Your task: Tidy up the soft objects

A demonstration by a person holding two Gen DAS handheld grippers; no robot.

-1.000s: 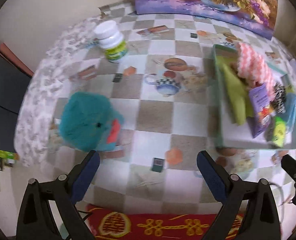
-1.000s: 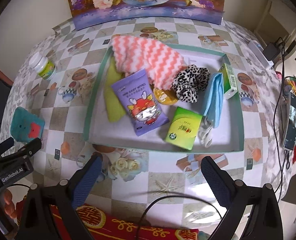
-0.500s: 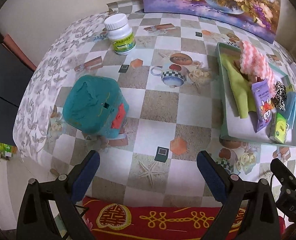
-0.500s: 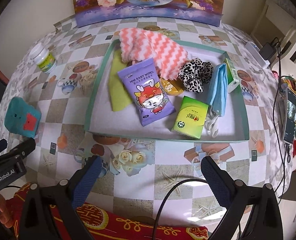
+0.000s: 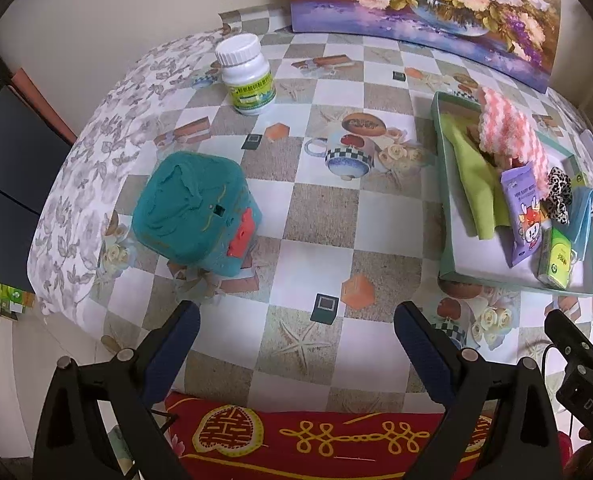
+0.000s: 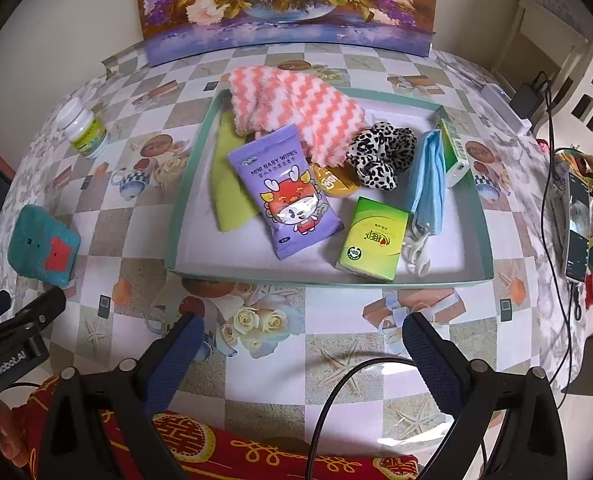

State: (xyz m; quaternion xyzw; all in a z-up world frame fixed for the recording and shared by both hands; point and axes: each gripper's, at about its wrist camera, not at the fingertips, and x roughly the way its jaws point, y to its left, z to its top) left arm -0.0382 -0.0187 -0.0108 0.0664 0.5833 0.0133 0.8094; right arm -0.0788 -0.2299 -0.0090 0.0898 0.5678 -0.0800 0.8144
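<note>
Both tools spread, empty: left tool (image 5: 296, 328) & right tool (image 6: 298, 338) hung over surface's near edge. Teal plush (image 5: 195, 213) sat nr left edge; tray (image 6: 188, 168) toward right.

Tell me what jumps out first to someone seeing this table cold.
A teal tray on the checkered tablecloth, crowded with a pink zigzag cloth, a purple wipes pack and a leopard scrunchie. Left of the tray, apart from it, sits a teal plush block, with a white bottle beyond.
</note>
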